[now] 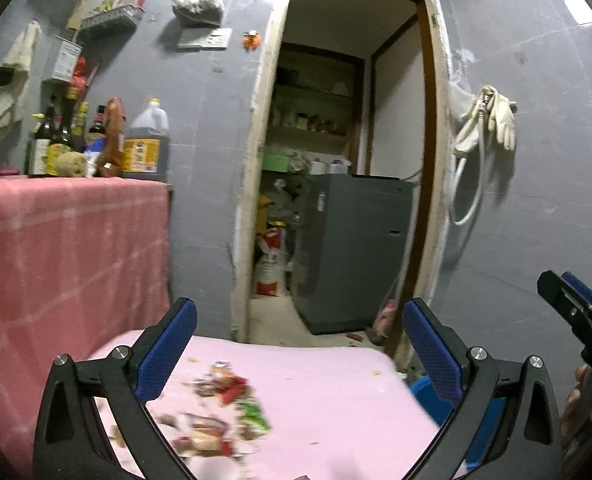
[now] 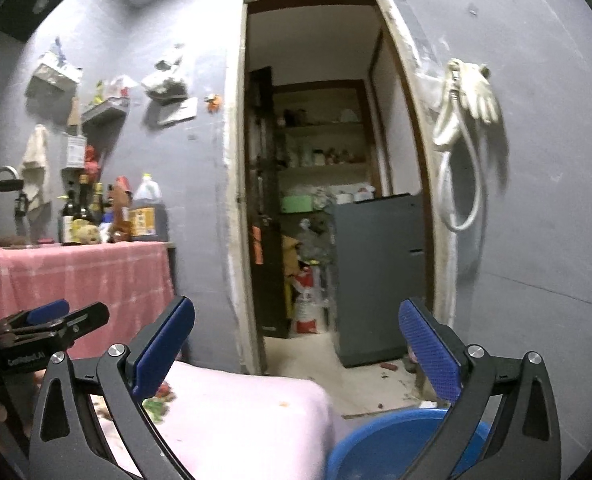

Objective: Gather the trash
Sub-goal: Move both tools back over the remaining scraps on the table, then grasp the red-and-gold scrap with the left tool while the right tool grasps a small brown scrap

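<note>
we held the left gripper [image 1: 299, 344] with its jaws spread as wide as they go and nothing between the blue pads [image 1: 168, 354]. below it lay the trash [image 1: 224, 412], a blurred scatter of torn, coloured wrappers on the pink cloth [image 1: 327, 392] of the low surface, nearer the left finger than the right. our right gripper [image 2: 297, 346] stood just as wide and empty, aimed toward the open doorway [image 2: 315, 160]. under its right finger sat the blue basin [image 2: 383, 444], on the floor just beside the pink surface's edge; a little of the trash showed behind its left finger. in the left view the right gripper's tip showed at the far right edge. beyond, a grey cabinet [image 1: 355, 252] stood in the doorway, pale gloves [image 1: 491, 116] hung on the wall, and bottles [image 1: 76, 136] crowded the counter draped in a pink checked cloth [image 1: 68, 248].
</note>
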Action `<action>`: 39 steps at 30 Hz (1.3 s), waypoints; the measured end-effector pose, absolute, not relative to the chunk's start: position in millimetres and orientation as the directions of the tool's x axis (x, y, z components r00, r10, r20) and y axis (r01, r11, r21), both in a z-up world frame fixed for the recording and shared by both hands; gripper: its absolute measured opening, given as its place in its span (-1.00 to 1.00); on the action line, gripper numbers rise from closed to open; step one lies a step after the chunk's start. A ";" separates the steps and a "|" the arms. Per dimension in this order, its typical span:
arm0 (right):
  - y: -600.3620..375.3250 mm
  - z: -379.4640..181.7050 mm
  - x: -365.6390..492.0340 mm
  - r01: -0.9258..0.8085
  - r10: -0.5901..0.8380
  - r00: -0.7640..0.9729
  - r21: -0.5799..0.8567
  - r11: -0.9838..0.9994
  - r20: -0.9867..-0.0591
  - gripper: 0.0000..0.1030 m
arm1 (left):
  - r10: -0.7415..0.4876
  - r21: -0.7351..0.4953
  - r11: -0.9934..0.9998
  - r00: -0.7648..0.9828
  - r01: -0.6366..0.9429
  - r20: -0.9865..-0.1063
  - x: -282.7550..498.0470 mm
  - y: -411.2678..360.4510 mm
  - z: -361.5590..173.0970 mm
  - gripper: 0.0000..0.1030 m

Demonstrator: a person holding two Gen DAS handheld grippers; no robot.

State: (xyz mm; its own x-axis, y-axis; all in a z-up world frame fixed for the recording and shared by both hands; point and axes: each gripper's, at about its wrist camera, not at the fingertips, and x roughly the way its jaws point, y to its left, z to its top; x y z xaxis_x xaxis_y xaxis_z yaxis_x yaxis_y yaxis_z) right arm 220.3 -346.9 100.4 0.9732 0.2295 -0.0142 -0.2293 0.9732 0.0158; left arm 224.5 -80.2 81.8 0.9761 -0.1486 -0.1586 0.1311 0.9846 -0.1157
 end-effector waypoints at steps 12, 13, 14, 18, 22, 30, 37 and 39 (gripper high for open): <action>-285.2 90.7 226.6 -0.324 0.321 0.945 -0.046 0.945 -0.058 1.00 | -0.019 -0.102 0.995 0.981 -0.001 -0.192 208.1 -10.0 60.2 0.96; -281.2 88.5 228.6 -0.333 0.329 0.942 -0.047 0.942 -0.069 1.00 | -0.010 -0.098 0.995 0.979 -0.011 -0.204 207.5 -5.1 55.6 0.96; -278.6 86.7 230.2 -0.340 0.336 0.939 -0.046 0.939 -0.079 1.00 | -0.004 -0.096 0.995 0.977 -0.017 -0.214 206.8 -0.9 51.5 0.96; -269.1 76.6 239.3 -0.371 0.364 0.923 -0.031 0.928 -0.124 1.00 | 0.013 -0.098 0.994 0.963 -0.041 -0.269 208.3 14.1 31.1 0.96; -260.8 65.1 248.4 -0.393 0.383 0.907 -0.025 0.919 -0.172 1.00 | 0.012 -0.117 0.992 0.948 -0.051 -0.317 211.0 25.2 13.7 0.96; -244.8 41.8 266.4 -0.420 0.398 0.877 -0.028 0.907 -0.270 1.00 | -0.032 -0.121 0.992 0.913 -0.019 -0.407 220.7 29.2 -11.8 0.96; -234.4 23.3 280.8 -0.419 0.372 0.854 -0.056 0.906 -0.365 1.00 | -0.095 -0.126 0.991 0.871 0.038 -0.482 236.2 22.4 -20.1 0.96; -233.2 18.7 284.5 -0.419 0.365 0.846 -0.062 0.906 -0.389 1.00 | -0.106 -0.119 0.991 0.856 0.053 -0.506 240.3 19.0 -22.5 0.96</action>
State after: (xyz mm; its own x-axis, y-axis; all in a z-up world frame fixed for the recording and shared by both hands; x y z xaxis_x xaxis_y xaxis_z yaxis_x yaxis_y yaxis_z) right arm 284.5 -233.2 18.7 0.8459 0.3648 -0.3890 -0.4192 0.9058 -0.0621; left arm 240.3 19.1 -22.5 0.8561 -0.1065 -0.5057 0.0532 0.9915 -0.1188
